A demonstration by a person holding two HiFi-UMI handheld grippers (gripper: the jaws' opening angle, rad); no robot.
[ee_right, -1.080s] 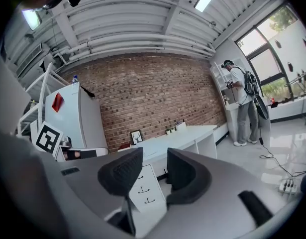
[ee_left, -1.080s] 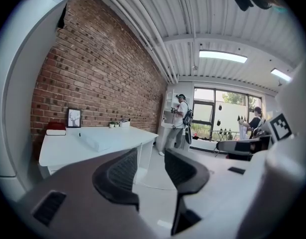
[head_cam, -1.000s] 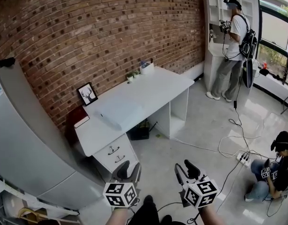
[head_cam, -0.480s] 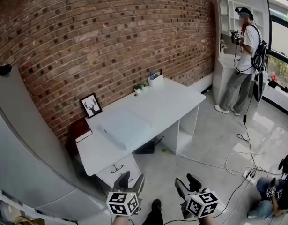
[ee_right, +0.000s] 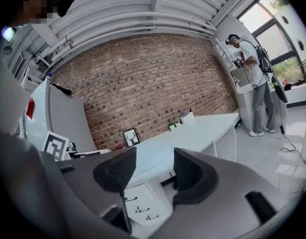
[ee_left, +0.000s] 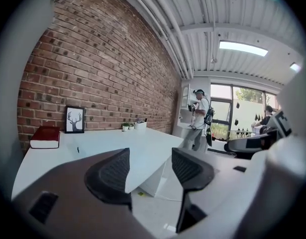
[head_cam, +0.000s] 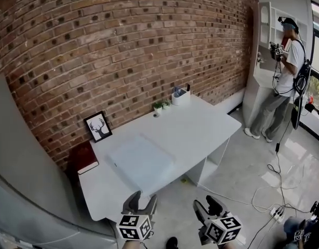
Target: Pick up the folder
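Nearest us, the left gripper [head_cam: 142,201] and right gripper [head_cam: 207,206] hang side by side, short of the white desk [head_cam: 200,126]. Both are empty. Their jaws stand well apart and have just been opening, readied, we judge, to take a thin edge. Beyond them the pale folder [head_cam: 142,162] lies flat on the desk's near-left half, close to the front edge for an easy reach. Its sides sit square with the desk. Its long axis seems to follow the desk's length, though the lens bends this. Behind it, a red book [head_cam: 85,160] and a deer picture [head_cam: 98,127] sit by the brick wall [head_cam: 123,45].
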